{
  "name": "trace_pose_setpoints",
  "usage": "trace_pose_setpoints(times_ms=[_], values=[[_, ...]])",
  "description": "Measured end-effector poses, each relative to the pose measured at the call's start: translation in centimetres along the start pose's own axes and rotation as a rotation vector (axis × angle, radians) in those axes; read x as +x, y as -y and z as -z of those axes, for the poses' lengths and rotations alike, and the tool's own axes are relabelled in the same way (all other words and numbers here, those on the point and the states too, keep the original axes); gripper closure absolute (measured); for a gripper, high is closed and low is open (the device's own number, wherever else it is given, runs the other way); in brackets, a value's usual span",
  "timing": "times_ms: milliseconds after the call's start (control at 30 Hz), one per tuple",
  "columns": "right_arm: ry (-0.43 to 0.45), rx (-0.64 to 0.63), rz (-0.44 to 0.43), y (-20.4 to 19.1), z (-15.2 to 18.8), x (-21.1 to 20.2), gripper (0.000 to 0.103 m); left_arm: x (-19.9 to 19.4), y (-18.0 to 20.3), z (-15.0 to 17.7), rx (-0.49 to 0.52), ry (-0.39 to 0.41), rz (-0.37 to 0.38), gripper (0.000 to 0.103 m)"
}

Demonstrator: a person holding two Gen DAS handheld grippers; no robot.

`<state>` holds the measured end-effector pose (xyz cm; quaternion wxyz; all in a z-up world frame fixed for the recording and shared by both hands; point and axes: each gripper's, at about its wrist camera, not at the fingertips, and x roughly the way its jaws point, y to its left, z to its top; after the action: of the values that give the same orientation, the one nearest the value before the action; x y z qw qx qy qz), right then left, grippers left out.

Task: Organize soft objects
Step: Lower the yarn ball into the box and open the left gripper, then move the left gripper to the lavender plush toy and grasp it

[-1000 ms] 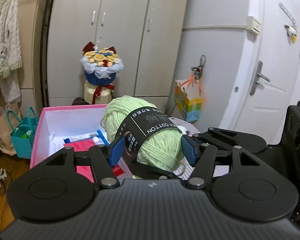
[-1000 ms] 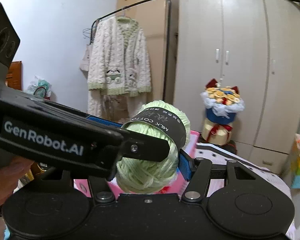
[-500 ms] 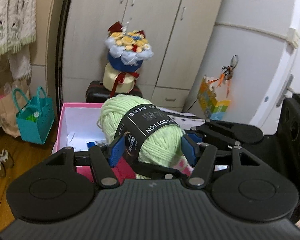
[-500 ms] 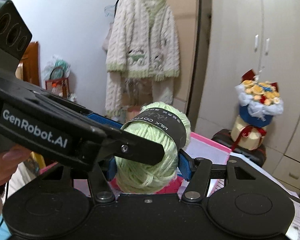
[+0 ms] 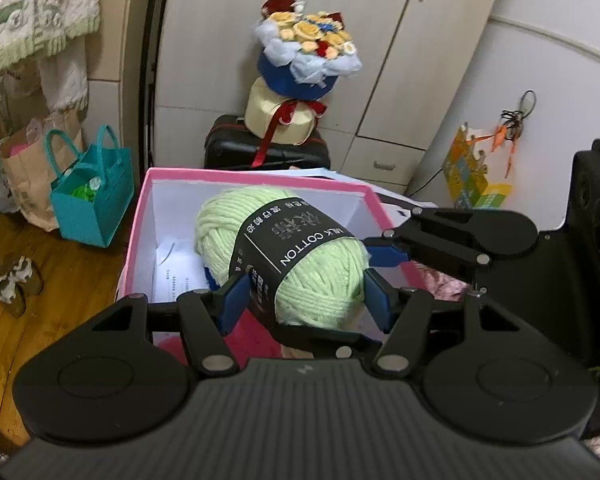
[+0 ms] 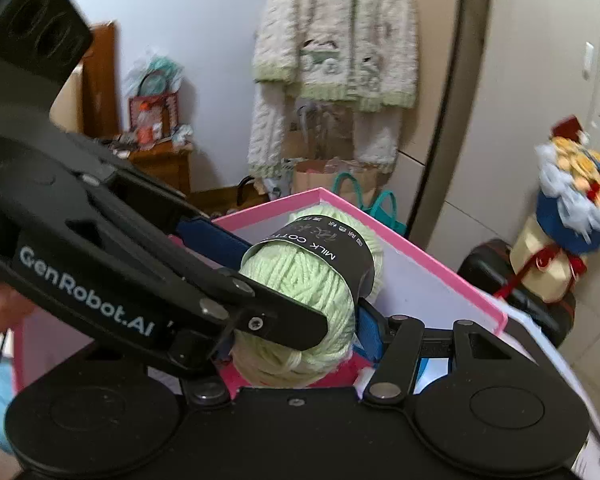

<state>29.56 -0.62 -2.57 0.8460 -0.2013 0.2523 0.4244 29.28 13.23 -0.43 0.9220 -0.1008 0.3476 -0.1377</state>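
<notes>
A light green yarn ball with a black "MILK COTTON" band is held by both grippers at once. My left gripper is shut on it, its blue pads pressing the ball's two sides. The right gripper's fingers clamp it crosswise from the right. In the right wrist view the yarn ball sits in my right gripper, shut on it, with the left gripper's finger lying across its front. The ball hangs over the open pink box, whose rim runs behind it.
Inside the box lie white papers and something red. A teal bag and shoes are on the wooden floor at left. A flower bouquet stands on a black case before the wardrobe. A knitted cardigan hangs on a rack.
Both grippers have carried the yarn ball together across the room and slightly down. The pink box has come from behind and beside the ball to lie right under it.
</notes>
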Motion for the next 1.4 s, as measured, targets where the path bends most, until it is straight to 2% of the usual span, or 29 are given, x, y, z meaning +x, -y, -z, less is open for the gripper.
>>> trace_pose_setpoints(times_ms=[133, 233, 433, 533, 667, 867, 1200, 1400], values=[[-0.041, -0.045, -0.011, 0.6, -0.5, 1.4, 0.037, 1.2, -1.0, -0.2, -0.03, -0.026, -0.004, 0.043], [-0.073, -0.088, 0.019, 0.6, -0.6, 2.2, 0.035, 2.0, -1.3, -0.2, -0.035, -0.04, 0.0, 0.043], [-0.105, -0.154, 0.156, 0.1, 0.0, 2.5, 0.031, 1.9, -1.0, 0.2, -0.016, -0.004, -0.024, 0.043], [-0.079, -0.132, 0.194, 0.1, 0.3, 1.3, 0.028, 1.0, -0.8, 0.4, 0.002, 0.034, -0.041, 0.042], [-0.04, -0.095, 0.204, -0.1, 0.8, -0.4, 0.029, 0.1, -0.7, 0.8, 0.033, 0.045, -0.058, 0.042], [-0.01, -0.059, 0.24, -1.2, 1.7, -2.1, 0.035, -0.8, 0.4, 1.3, 0.042, 0.05, -0.07, 0.043], [0.023, 0.101, 0.227, -2.5, 3.0, -9.1, 0.035, -6.3, 3.7, 2.5, 0.135, 0.07, -0.066, 0.04], [0.041, 0.172, 0.198, -3.6, 4.2, -14.0, 0.034, -10.3, 6.0, 3.8, 0.19, 0.095, -0.033, 0.038]])
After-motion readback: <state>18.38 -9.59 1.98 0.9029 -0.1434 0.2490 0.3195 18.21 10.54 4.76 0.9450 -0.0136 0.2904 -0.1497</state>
